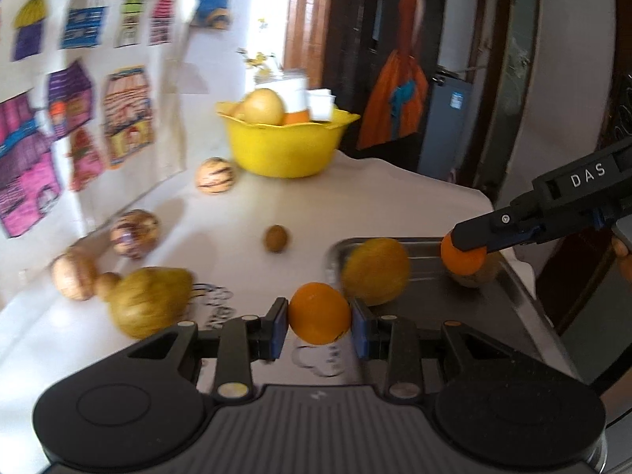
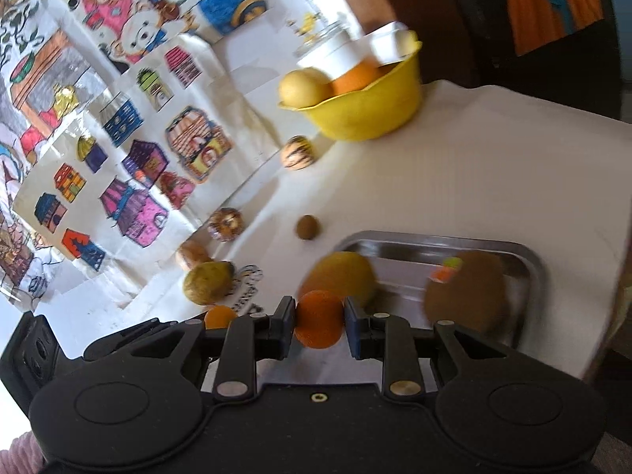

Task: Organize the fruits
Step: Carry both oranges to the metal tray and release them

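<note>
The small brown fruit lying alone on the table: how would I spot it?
Start at the yellow bowl at the back of the white table, then look toward the steel tray. Between them the small brown fruit lies alone on bare cloth. It is the smallest, plain dull brown, unlike the striped fruits by the wall.

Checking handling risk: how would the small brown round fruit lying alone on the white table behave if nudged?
The small brown round fruit looks nearly spherical, so it would probably roll. It lies on the smooth white table with nothing touching it to stop it. Being far smaller than the yellow plastic bowl, it is probably light.
</note>
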`<state>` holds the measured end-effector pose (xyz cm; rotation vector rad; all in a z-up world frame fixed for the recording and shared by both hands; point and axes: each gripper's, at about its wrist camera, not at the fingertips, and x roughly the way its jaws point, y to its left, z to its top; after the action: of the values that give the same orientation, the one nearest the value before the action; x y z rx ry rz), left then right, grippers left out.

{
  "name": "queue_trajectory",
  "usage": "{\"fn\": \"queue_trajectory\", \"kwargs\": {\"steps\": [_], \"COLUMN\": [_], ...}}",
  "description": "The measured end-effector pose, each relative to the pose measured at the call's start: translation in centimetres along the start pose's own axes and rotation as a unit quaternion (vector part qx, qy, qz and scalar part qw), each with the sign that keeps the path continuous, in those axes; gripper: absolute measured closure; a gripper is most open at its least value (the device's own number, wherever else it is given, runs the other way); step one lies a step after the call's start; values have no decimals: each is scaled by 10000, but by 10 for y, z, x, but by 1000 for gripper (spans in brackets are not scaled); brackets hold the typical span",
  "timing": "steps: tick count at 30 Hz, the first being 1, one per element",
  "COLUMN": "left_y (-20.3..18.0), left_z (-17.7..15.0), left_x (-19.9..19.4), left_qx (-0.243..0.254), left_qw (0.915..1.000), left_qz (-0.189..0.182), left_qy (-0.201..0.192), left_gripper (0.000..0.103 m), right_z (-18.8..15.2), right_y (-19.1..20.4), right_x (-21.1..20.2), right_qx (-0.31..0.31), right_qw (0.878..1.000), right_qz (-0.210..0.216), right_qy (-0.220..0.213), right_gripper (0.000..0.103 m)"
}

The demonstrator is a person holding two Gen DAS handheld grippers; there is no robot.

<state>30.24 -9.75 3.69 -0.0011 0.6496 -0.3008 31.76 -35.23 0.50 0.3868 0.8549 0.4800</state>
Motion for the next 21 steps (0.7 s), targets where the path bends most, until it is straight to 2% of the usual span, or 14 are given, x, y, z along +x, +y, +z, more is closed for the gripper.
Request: {"fn": "queue_trajectory", "kwargs": {"steps": [12,21], "left_y": [-48,-60], "left_z": [-9,-14], "left_x": [34,45], "left_qx": [287,418], "left_qw": [9990,9983], "left_qz": [-86,-12], "left_qy": [324,412], "left_gripper": [66,66], "right_z": [-36,-46], "right_y": [-50,-55], "right_x": [-11,-12], "right_qx": [230,-45], "right_qw": [9997,9994], "right_qz": [51,-35], "right_qy": [-117,-337], "right_gripper": [74,74]}}
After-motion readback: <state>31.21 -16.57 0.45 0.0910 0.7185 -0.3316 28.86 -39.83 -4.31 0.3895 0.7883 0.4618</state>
